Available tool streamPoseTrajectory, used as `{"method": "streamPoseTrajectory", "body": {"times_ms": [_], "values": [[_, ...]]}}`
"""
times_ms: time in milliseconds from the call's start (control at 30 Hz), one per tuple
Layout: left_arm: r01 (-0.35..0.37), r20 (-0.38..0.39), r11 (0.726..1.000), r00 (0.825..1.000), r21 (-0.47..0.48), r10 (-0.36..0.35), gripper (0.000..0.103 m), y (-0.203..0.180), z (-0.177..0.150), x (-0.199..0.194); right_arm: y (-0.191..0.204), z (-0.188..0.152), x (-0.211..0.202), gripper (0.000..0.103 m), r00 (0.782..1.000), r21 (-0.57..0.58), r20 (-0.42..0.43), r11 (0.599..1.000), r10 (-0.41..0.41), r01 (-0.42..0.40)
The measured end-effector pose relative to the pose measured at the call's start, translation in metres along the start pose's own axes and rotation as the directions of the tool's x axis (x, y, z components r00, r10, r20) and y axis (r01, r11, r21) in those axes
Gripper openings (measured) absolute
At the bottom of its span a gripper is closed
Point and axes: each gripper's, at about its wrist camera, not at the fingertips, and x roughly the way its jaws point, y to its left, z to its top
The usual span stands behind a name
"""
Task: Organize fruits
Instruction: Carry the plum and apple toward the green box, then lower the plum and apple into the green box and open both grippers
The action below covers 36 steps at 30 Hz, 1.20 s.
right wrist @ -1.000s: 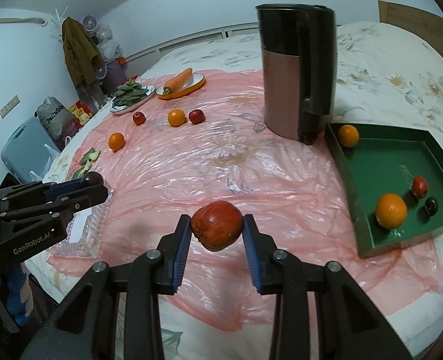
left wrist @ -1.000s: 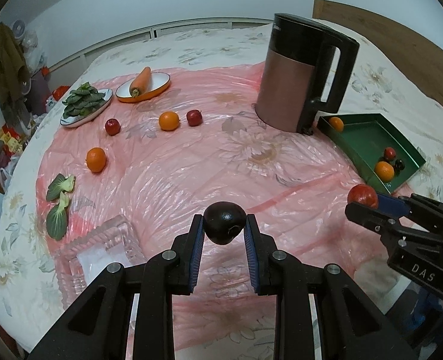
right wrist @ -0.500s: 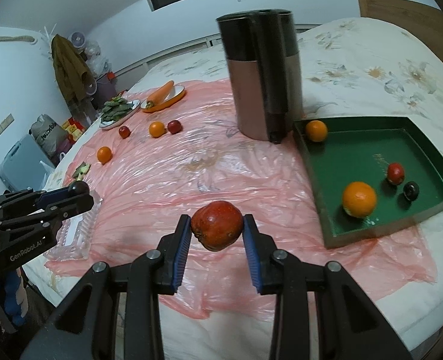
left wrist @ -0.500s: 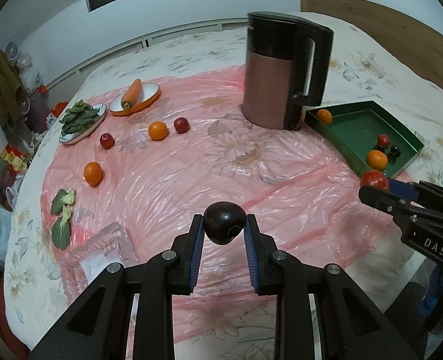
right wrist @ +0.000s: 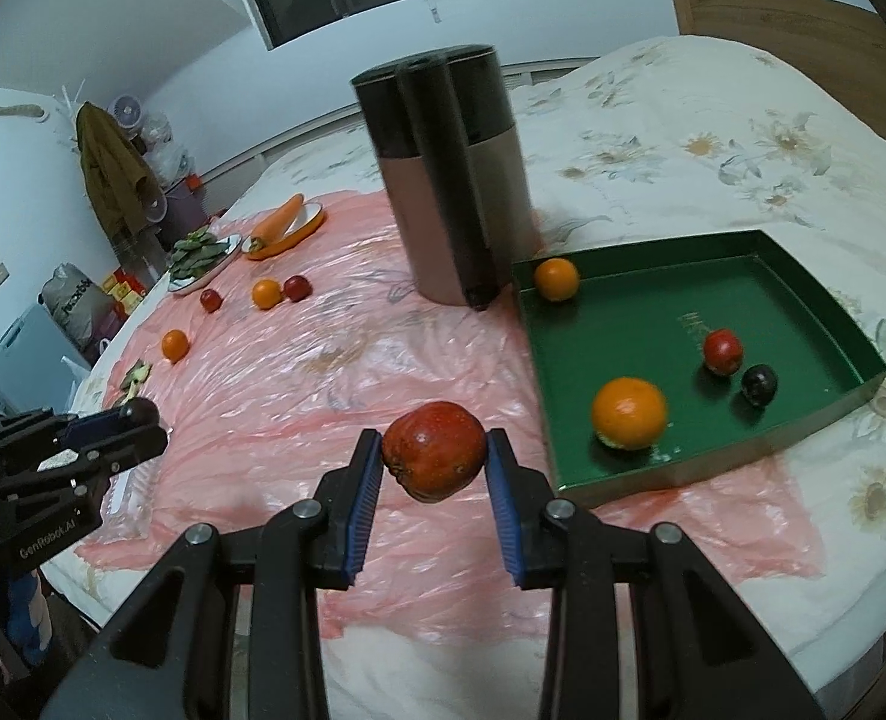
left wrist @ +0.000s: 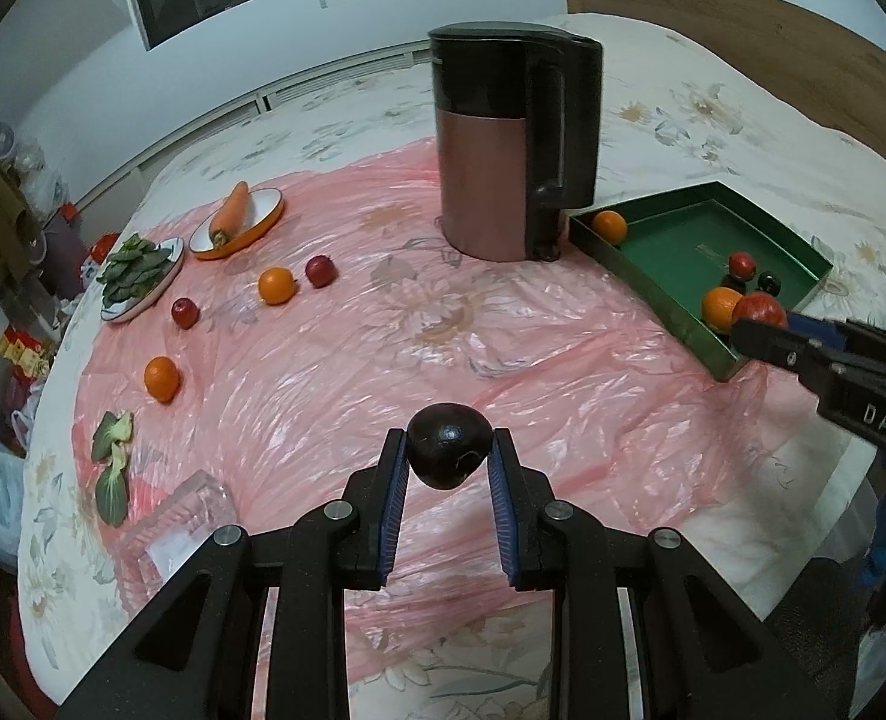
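My left gripper (left wrist: 449, 459) is shut on a dark plum (left wrist: 450, 445), held above the pink plastic sheet (left wrist: 383, 348). My right gripper (right wrist: 434, 459) is shut on a red apple (right wrist: 434, 457), just left of the green tray (right wrist: 839, 324). In the tray lie two oranges (right wrist: 629, 412) (right wrist: 556, 279), a small red fruit (right wrist: 723, 350) and a dark plum (right wrist: 759, 384). In the left wrist view the right gripper (left wrist: 764, 315) with its apple (left wrist: 761, 307) hangs at the green tray's (left wrist: 683, 324) near edge. Loose on the sheet are two oranges (left wrist: 277, 285) (left wrist: 161, 378) and two red fruits (left wrist: 320, 270) (left wrist: 185, 312).
A tall brown and black kettle (left wrist: 512, 150) stands beside the tray's far corner. A carrot on an orange-rimmed dish (left wrist: 239, 222), a plate of greens (left wrist: 137, 276), loose bok choy (left wrist: 110, 462) and a clear glass dish (left wrist: 179, 534) lie to the left. The bed's edge is near.
Both grippers have moved to the right, each still holding its fruit. The green tray now looks nearer and larger in both views, and the apple has reached the tray's near edge.
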Motion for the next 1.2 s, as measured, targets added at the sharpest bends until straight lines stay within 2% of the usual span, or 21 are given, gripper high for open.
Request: {"method": "streamPoseTrajectory", "body": {"times_ms": [633,1200], "values": [[0.020,0.002,0.998,1.000,0.067,-0.020,0.023,-0.039,0.023,0.006,-0.048,0.023,-0.012,0.033,0.997,0.045,0.050,0.998,-0.052,0.049],[0.094,-0.036,0.989,0.995,0.115,-0.091,0.023,-0.080,0.048,0.036,-0.125,0.037,-0.003,0.033,0.986,0.128,0.039,0.979,-0.163,0.157]]}}
